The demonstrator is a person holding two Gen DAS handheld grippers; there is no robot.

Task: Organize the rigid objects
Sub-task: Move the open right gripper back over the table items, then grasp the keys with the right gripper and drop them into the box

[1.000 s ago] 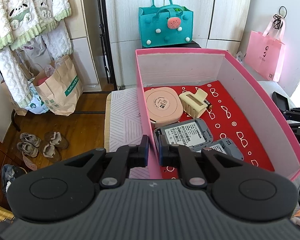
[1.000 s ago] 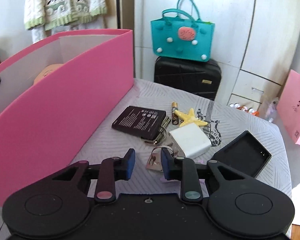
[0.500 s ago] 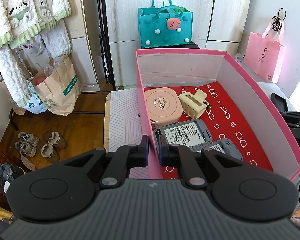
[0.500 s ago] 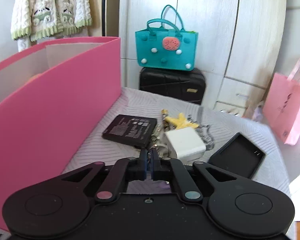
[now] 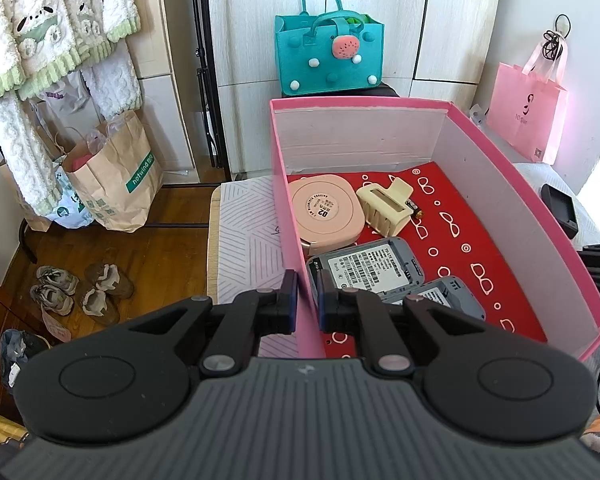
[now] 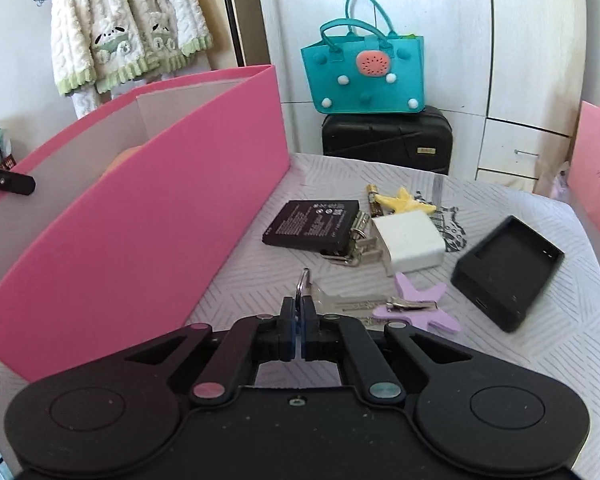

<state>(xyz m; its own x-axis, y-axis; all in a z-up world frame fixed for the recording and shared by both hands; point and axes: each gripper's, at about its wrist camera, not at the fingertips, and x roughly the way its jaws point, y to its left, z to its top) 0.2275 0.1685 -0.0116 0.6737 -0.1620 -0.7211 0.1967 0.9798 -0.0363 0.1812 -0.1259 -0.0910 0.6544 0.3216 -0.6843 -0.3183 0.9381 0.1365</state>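
Key ring [image 6: 302, 280] with keys [image 6: 342, 303] is sitting on the table just right of the pink box [image 6: 148, 216], right gripper [image 6: 298, 330] clenching on the ring. Left gripper [image 5: 307, 304] is pinching the box's left wall; purple star clip [image 6: 418, 304] is lying beside the keys.

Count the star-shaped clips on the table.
2: a yellow star lying behind the white charger, and a purple star in front of it. More may hide behind the box.

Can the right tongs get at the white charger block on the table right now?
Probably not yet: the right tongs are shut on a key ring. The white charger lies uncovered just ahead, so the path itself looks free.
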